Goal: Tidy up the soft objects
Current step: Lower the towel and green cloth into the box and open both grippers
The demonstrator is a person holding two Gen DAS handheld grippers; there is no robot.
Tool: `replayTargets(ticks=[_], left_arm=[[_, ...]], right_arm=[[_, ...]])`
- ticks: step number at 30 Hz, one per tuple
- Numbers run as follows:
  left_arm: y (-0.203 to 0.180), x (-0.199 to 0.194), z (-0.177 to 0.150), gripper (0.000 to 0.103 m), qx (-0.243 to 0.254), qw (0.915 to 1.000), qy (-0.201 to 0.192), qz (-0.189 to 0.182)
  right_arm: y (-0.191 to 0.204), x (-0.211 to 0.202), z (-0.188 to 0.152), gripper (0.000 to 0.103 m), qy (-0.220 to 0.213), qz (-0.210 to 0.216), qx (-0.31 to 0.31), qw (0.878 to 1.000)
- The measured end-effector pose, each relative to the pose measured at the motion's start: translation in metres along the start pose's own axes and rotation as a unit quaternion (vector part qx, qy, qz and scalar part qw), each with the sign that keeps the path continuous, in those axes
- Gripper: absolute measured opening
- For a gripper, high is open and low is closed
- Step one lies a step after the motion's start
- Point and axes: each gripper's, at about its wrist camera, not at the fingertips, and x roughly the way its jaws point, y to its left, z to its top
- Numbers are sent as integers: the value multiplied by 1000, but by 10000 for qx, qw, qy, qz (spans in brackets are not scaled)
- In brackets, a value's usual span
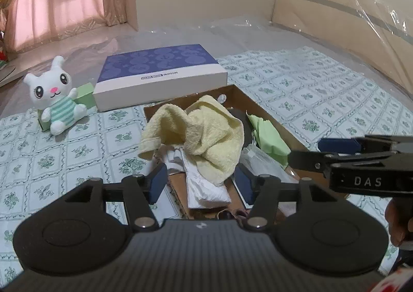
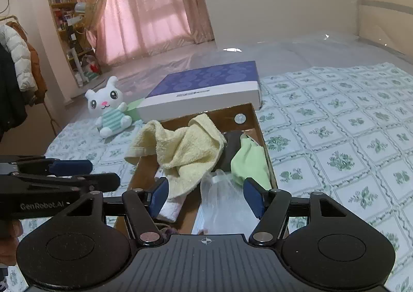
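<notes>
Floral bedding (image 1: 296, 90) under clear plastic holds an open brown box (image 2: 254, 121), my landmark. Draped across that box's middle lies a yellow towel (image 1: 206, 132), one corner spilling over its left wall; a green cloth (image 2: 249, 160) sits at its right side. Left of the box, well apart, sits a white plush bunny (image 1: 55, 97). My left gripper (image 1: 200, 185) and right gripper (image 2: 206, 195) hover over its near end, fingers spread, holding nothing. I judge sorting barely begun; next I must lower and pinch the towel.

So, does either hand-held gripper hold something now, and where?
Nothing is held. Left hand-held gripper and right hand-held gripper are open above the brown box.
</notes>
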Motion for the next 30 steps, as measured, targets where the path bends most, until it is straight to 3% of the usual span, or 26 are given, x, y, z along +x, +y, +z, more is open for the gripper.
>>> replayTargets(ticks=[5,12,18,20,22,23,27,30], left_arm=[[13,9,4,55,54,9996,-125,230],[39,62,16,55,161,9983,-129,554],[49,103,24,51,329,9974,-158,617],[47,113,27,43,389,9974,-152,583],[43,121,29,15,427,9976,-157,525],[42,124,30,9,412,9980,-134,469],[29,128,26,4,207,9997,-100,100],[10,138,16,4,275,9994,173,94]], right_arm=[[-2,-5,-2,65,-47,-125,145,9998],[-20,16,13,65,-73,-333,302,9990],[-35,39,24,65,-74,-370,342,9987],[-39,46,26,65,-60,-363,356,9987],[-42,53,28,65,-57,-362,359,9987],[-43,55,28,65,-64,-364,348,9987],[-46,59,28,65,-96,-346,325,9988],[-48,63,25,65,-72,-338,358,9988]])
